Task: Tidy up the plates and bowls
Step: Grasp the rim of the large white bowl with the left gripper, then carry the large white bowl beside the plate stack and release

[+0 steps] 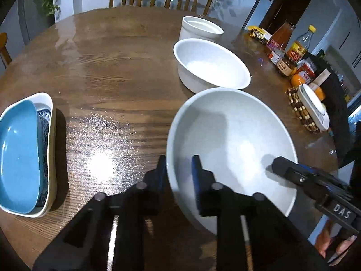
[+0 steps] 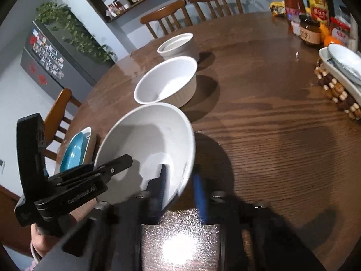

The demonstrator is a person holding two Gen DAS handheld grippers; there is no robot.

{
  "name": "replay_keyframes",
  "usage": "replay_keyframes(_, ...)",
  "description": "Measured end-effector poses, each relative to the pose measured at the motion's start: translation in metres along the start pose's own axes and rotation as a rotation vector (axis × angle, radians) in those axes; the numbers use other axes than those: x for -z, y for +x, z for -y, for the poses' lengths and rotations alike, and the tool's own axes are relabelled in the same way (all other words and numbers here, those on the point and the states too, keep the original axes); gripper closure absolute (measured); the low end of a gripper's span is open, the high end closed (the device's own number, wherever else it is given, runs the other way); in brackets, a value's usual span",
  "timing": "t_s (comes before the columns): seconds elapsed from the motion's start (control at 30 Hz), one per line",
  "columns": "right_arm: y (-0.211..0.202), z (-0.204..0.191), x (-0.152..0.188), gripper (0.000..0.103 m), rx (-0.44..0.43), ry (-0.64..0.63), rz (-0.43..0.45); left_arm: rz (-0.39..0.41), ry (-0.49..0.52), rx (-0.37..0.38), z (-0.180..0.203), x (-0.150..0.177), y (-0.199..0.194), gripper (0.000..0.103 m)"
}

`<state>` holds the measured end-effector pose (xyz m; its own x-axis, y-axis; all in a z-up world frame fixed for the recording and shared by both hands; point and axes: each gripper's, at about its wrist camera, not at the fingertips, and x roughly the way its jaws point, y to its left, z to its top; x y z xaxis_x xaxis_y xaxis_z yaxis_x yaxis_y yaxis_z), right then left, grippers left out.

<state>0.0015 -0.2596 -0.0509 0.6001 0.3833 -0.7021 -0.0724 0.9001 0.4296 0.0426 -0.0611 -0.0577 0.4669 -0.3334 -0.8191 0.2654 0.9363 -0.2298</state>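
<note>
The round wooden tabletop (image 1: 108, 67) carries a large white bowl (image 1: 232, 144) at about 5 o'clock in the left view. Both claws pinch its rim: the left claw (image 1: 179, 171) at its 8 o'clock edge, the right claw (image 2: 180, 178) opposite. A medium bowl (image 1: 212, 64) and small bowl (image 1: 200, 28) line up toward 1 o'clock; stacked blue dishes (image 1: 20, 155) sit at 9.

Dim, bluish indoor light; overhead lamp glare is seen on the desk (image 1: 101, 164) in both views. Soft shadows are cast right of the bowls (image 2: 167, 83). Right claw (image 2: 180, 180) is motion-blurred. Strong fisheye bending, black vignette at corners.
</note>
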Motion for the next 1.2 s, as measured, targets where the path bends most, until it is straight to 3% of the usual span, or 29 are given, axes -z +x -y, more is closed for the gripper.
replay_keyframes(0.27, 0.003, -0.037, -0.006, 0.086, -0.025, -0.066, -0.015, 0.058, -0.016, -0.078, -0.023, 0.002, -0.032, 0.091)
replay_keyframes(0.53, 0.043, -0.064, -0.015, 0.086, -0.028, -0.101, -0.093, 0.012, -0.060, -0.159, -0.050, 0.002, -0.020, 0.086)
replay_keyframes(0.6, 0.044, -0.065, -0.015, 0.086, -0.030, -0.105, -0.089, 0.013, -0.050, -0.177, -0.049, 0.001, -0.018, 0.075)
replay_keyframes(0.7, 0.043, -0.066, -0.017, 0.086, -0.013, -0.093, -0.095, 0.049, -0.045, -0.212, -0.047, 0.001, -0.023, 0.038)
replay_keyframes(0.73, 0.042, -0.065, -0.018, 0.086, -0.001, -0.087, -0.092, 0.077, -0.047, -0.214, -0.047, 0.002, -0.029, 0.032)
replay_keyframes(0.83, 0.034, -0.066, -0.020, 0.086, -0.010, -0.083, -0.082, 0.139, -0.049, -0.247, -0.051, 0.004, -0.047, 0.024)
replay_keyframes(1.2, -0.005, -0.071, -0.018, 0.077, 0.003, -0.107, 0.013, 0.233, -0.025, -0.263, -0.045, 0.009, -0.078, 0.019)
